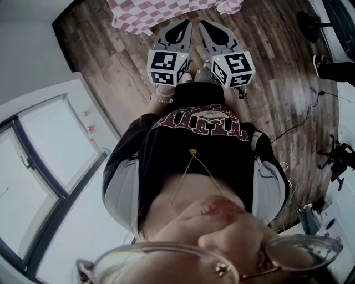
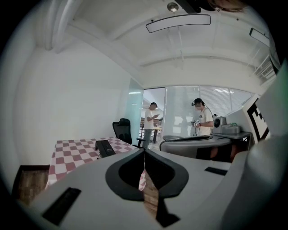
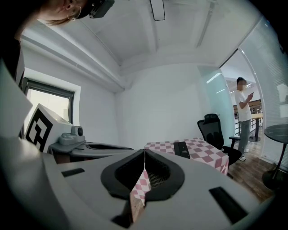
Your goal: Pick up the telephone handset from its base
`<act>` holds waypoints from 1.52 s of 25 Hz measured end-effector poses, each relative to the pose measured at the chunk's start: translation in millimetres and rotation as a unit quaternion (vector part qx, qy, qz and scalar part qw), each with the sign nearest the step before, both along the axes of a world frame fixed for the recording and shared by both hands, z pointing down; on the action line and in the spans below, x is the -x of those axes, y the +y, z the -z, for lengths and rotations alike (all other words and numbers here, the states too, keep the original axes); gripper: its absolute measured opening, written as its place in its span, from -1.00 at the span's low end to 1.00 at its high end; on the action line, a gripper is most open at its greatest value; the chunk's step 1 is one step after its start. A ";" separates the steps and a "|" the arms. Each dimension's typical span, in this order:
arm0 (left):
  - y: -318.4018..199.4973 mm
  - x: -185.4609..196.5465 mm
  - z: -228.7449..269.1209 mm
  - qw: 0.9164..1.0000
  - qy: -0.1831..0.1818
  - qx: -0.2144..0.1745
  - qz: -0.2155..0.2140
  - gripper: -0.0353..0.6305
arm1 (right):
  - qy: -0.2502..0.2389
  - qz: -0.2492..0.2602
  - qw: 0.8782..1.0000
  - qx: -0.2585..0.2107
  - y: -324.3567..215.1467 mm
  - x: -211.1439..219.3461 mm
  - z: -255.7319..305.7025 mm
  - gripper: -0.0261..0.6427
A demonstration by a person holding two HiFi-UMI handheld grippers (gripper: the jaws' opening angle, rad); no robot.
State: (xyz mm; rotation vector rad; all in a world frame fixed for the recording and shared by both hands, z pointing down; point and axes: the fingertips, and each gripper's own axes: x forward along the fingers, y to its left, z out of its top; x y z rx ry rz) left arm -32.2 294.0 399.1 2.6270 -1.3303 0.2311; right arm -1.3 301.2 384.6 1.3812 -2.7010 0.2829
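The black telephone (image 2: 105,147) lies flat on a table with a red-and-white checked cloth (image 2: 74,155), well ahead of both grippers. The right gripper view shows the same telephone (image 3: 182,149) on the cloth (image 3: 204,155); I cannot make out the handset apart from its base. My left gripper (image 2: 144,150) is shut with nothing between its jaws. So is my right gripper (image 3: 144,152). In the head view the left gripper (image 1: 186,25) and right gripper (image 1: 204,25) are held side by side, pointing at the table's near edge (image 1: 161,16).
A black office chair (image 2: 122,130) stands behind the table, seen also as the chair (image 3: 213,130) in the right gripper view. Two people (image 2: 150,121) stand far back by glass walls. A dark round table (image 3: 276,132) is at the right. Cables (image 1: 302,122) cross the wooden floor.
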 end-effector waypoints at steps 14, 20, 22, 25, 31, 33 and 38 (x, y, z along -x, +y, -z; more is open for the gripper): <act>-66.2 -6.2 -3.4 1.000 -0.005 0.009 0.002 -0.86 | 0.011 0.006 1.000 0.021 -69.7 -3.0 -3.1 -0.86; -99.8 -15.6 -6.0 1.000 -0.005 0.016 0.015 -0.86 | 0.013 0.015 1.000 0.024 -103.2 -14.5 -3.5 -0.86; -110.2 -18.6 -5.5 1.000 -0.006 0.016 0.020 -0.86 | 0.012 0.021 0.999 0.024 -113.8 -17.2 -2.7 -0.86; -125.4 -23.9 -3.1 0.999 -0.010 0.014 0.031 -0.86 | 0.008 0.032 0.999 0.022 -129.6 -21.3 0.0 -0.86; -151.2 -33.0 -0.5 0.998 -0.009 0.014 0.053 -0.86 | 0.004 0.061 0.998 0.017 -156.9 -28.7 4.2 -0.86; -159.1 -37.6 0.6 0.998 -0.009 0.013 0.060 -0.86 | 0.005 0.071 0.997 0.016 -165.2 -32.7 5.1 -0.86; -177.2 -51.5 0.6 0.997 -0.014 0.009 0.075 -0.86 | 0.004 0.095 0.995 0.015 -182.6 -45.5 3.4 -0.86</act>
